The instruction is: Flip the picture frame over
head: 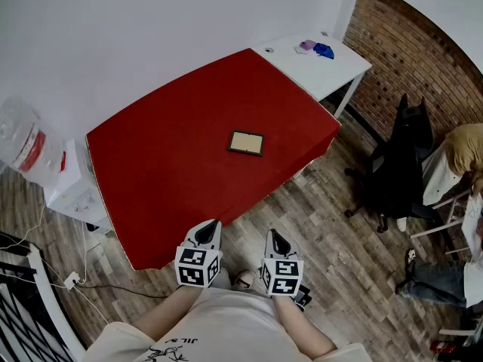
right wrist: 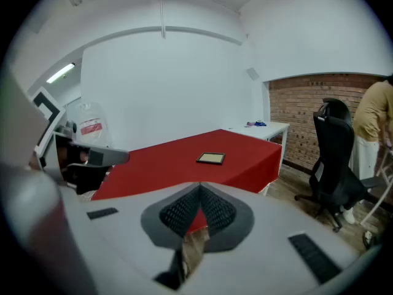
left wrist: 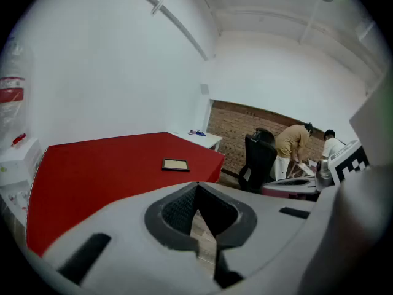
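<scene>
A small dark picture frame (head: 247, 142) with a tan face lies flat on the red tablecloth (head: 173, 164), right of its middle. It also shows as the picture frame (left wrist: 175, 165) in the left gripper view and the picture frame (right wrist: 211, 158) in the right gripper view. Both grippers hang near my body, short of the table's near edge and well away from the frame. My left gripper (head: 207, 233) is shut with nothing in it. My right gripper (head: 275, 241) is shut too, its pads meeting at the tips and holding nothing.
A white table (head: 317, 62) with small blue and purple items adjoins the far right corner. A black office chair (head: 396, 168) and a person stand at right by a brick wall. A water bottle (head: 26, 143) on a white unit stands at left.
</scene>
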The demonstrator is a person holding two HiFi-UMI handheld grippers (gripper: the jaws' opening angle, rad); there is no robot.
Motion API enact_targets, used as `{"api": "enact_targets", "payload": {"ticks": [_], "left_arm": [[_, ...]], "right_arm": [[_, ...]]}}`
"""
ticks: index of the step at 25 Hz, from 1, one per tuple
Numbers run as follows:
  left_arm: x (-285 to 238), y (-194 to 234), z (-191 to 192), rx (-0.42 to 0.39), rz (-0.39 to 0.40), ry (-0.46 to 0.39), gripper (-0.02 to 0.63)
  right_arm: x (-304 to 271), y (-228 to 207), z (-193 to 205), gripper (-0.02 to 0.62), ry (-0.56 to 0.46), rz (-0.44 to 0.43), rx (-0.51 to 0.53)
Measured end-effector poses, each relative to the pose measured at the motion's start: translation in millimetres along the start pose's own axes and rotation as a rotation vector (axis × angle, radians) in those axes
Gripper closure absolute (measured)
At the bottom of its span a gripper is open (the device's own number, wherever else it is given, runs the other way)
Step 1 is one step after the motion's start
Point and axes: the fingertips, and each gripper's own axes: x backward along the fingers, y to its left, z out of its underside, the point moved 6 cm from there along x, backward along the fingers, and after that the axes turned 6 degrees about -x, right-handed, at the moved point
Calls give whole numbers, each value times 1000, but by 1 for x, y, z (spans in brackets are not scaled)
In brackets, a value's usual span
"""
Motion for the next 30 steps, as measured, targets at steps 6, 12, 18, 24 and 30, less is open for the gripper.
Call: {"api": "enact_targets", "payload": {"ticks": [6, 12, 18, 24, 30], "left_arm": [[-21, 7, 0, 1, 23, 19, 600], [-70, 24, -16, 1, 51, 34, 600], [-131, 52, -52, -25, 90, 48, 600], [-179, 89, -84, -35, 124, 58, 600], [-207, 111, -105, -62, 126, 54, 600]], "right_arm": [[-20, -6, -3, 591, 12, 11, -15], [-59, -21, -22, 591, 26, 32, -17], [-113, -39, -59, 591, 29, 72, -29], [-171, -40, -104, 591, 22, 98, -25], [-204, -46, -133, 591, 12, 124, -41]]}}
